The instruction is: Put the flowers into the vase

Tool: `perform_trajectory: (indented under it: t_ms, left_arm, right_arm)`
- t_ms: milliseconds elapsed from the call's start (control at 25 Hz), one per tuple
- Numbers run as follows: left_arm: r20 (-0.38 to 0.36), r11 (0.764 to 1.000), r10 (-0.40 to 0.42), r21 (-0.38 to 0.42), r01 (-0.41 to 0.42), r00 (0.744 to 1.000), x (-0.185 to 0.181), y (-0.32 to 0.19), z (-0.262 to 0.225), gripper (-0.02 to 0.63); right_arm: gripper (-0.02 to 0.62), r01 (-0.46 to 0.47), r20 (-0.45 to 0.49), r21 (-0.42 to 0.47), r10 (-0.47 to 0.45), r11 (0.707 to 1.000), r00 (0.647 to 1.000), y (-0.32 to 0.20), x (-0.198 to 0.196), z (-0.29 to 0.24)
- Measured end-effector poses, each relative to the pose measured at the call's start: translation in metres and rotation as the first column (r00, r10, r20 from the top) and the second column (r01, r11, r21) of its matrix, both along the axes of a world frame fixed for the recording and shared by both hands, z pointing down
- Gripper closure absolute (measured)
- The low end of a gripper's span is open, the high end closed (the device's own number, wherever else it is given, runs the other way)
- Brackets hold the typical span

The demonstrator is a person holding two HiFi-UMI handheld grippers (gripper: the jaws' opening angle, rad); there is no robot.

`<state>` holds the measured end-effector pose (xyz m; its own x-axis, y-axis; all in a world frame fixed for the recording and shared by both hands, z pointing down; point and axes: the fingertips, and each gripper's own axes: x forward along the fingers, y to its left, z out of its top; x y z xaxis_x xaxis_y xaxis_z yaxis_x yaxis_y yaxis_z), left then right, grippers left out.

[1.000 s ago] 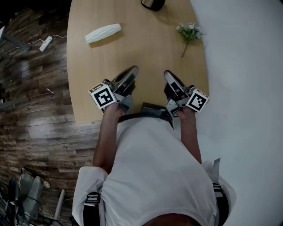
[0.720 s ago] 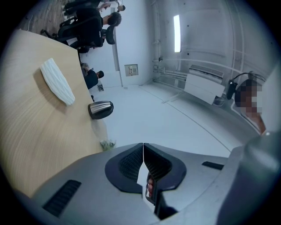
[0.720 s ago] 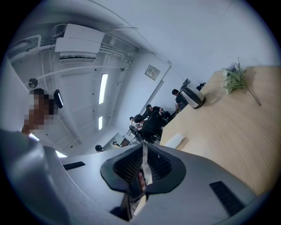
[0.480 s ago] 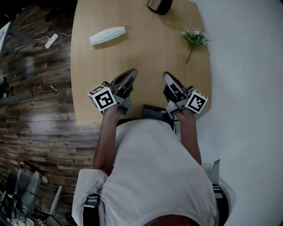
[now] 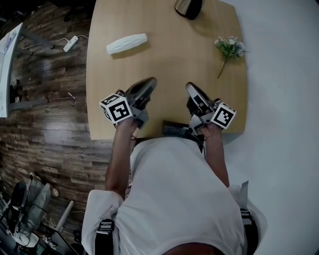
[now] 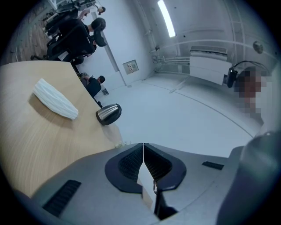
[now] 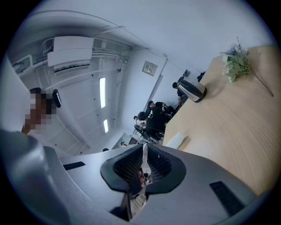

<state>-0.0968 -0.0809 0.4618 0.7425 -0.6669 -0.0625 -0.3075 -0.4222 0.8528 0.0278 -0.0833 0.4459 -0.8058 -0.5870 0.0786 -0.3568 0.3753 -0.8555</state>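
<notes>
Over the near table (image 5: 164, 64) edge, your left gripper (image 5: 149, 81) and right gripper (image 5: 191, 87) stay clenched, empty; the flowers (image 5: 230, 48) lie untouched.

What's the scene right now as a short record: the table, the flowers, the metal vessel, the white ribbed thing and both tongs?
Table: light wood, rounded corners
Flowers: small sprig lying flat near the table's right edge, nothing touching it
Metal vessel: at the far edge, apart from the flowers
White ribbed object: lying on the far left part of the table
Left tongs: shut, empty, above the near part of the table
Right tongs: shut, empty, above the near part of the table
</notes>
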Motion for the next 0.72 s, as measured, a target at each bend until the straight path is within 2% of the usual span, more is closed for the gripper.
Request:
perform_trajectory:
  t_ms: [160, 400, 720]
  left_arm:
    - [0.051, 1.0, 0.0, 0.008, 0.0, 0.999, 0.001, -0.006, 0.011, 0.597]
    - [0.092, 1.0, -0.004, -0.011, 0.005, 0.996, -0.003, -0.05, 0.015, 0.597]
    - [0.147, 1.0, 0.007, -0.021, -0.004, 0.989, -0.024, -0.087, 0.03, 0.597]
  right_arm:
    - [0.575, 0.003, 0.039, -0.001, -0.003, 1.0, 0.999, 0.0, 0.007, 0.014]
    - [0.575, -0.008, 0.027, -0.029, 0.009, 1.0, 1.0, -0.036, 0.022, 0.018]
    - [0.575, -0.003, 0.018, -0.051, 0.004, 0.999, 1.0, -0.052, 0.021, 0.029]
